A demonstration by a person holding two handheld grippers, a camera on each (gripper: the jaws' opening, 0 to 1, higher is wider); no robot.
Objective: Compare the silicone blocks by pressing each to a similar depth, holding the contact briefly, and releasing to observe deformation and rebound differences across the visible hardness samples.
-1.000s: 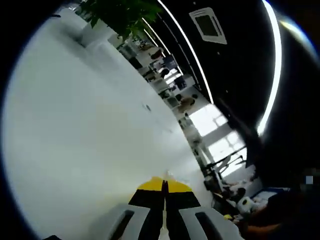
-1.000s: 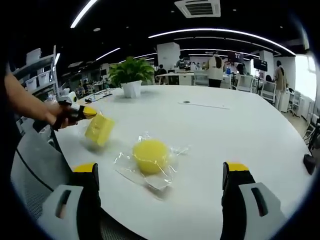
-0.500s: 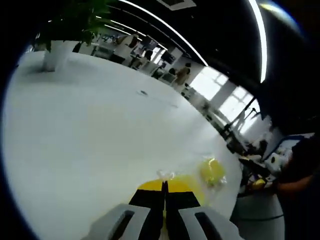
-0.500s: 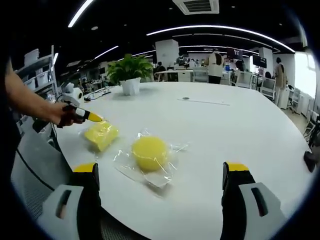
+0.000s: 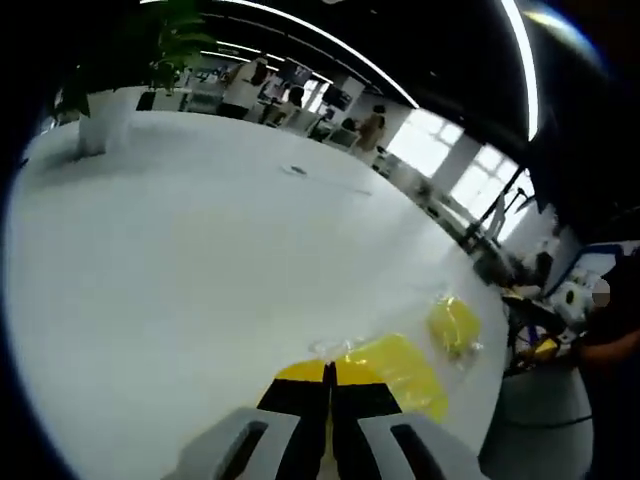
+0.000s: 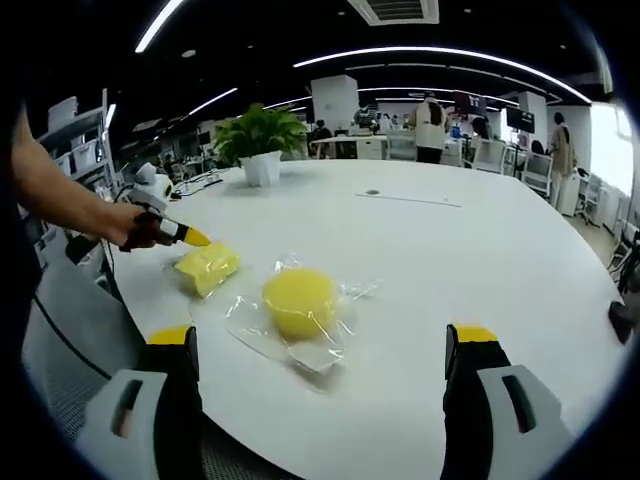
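The left gripper (image 5: 329,385) has its fingers pressed together, the yellow block (image 5: 398,368) just past their tips on the surface (image 5: 180,260). The right gripper (image 6: 320,350) is spread wide and empty, the round block (image 6: 299,302) between its fingers.

Left tongs (image 5: 328,385) cover the near edge of the square yellow block (image 5: 398,368). Round block (image 6: 299,303) sits blurred inside its clear bag (image 6: 300,350). Far people are too small to make out.
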